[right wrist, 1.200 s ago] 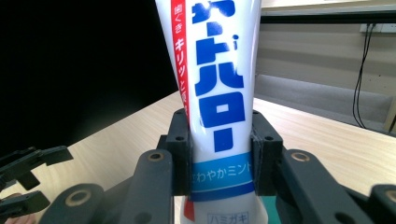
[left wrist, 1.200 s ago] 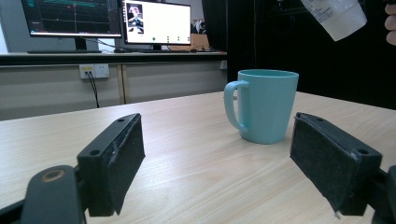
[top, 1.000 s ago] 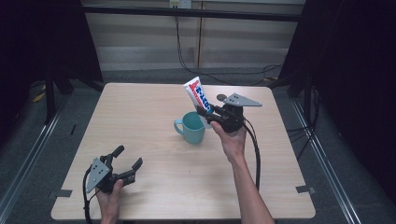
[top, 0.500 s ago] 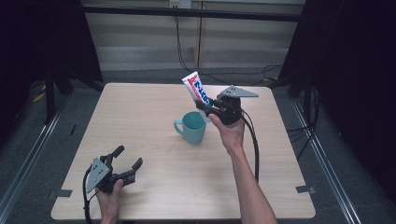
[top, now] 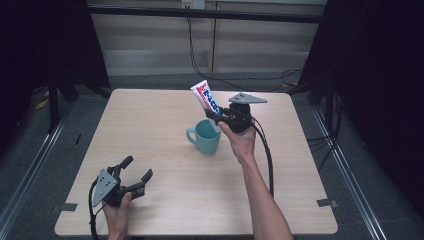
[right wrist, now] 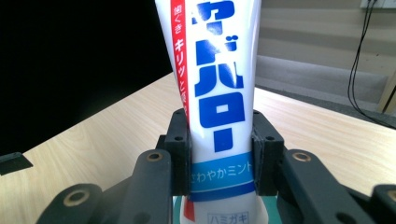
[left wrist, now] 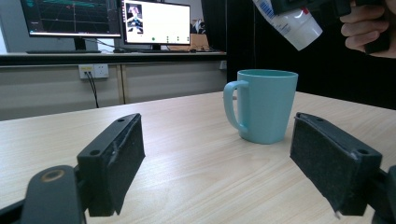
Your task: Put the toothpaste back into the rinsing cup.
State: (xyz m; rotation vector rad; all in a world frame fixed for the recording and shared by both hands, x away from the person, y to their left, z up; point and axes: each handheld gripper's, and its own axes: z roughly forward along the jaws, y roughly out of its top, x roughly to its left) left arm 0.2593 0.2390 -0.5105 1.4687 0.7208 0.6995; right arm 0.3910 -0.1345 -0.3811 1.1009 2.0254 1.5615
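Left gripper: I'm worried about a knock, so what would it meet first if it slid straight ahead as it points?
Probably the teal mug, which stands ahead between the open left gripper fingers' line, slightly right; depth is unclear.

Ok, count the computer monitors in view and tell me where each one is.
2. Both stand on the desk beyond the table in the left gripper view: one monitor at the far left showing graphs, the other monitor beside it, bright white. Others may be hidden.

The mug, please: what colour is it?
Plain teal; the mug shows best in the left gripper view.
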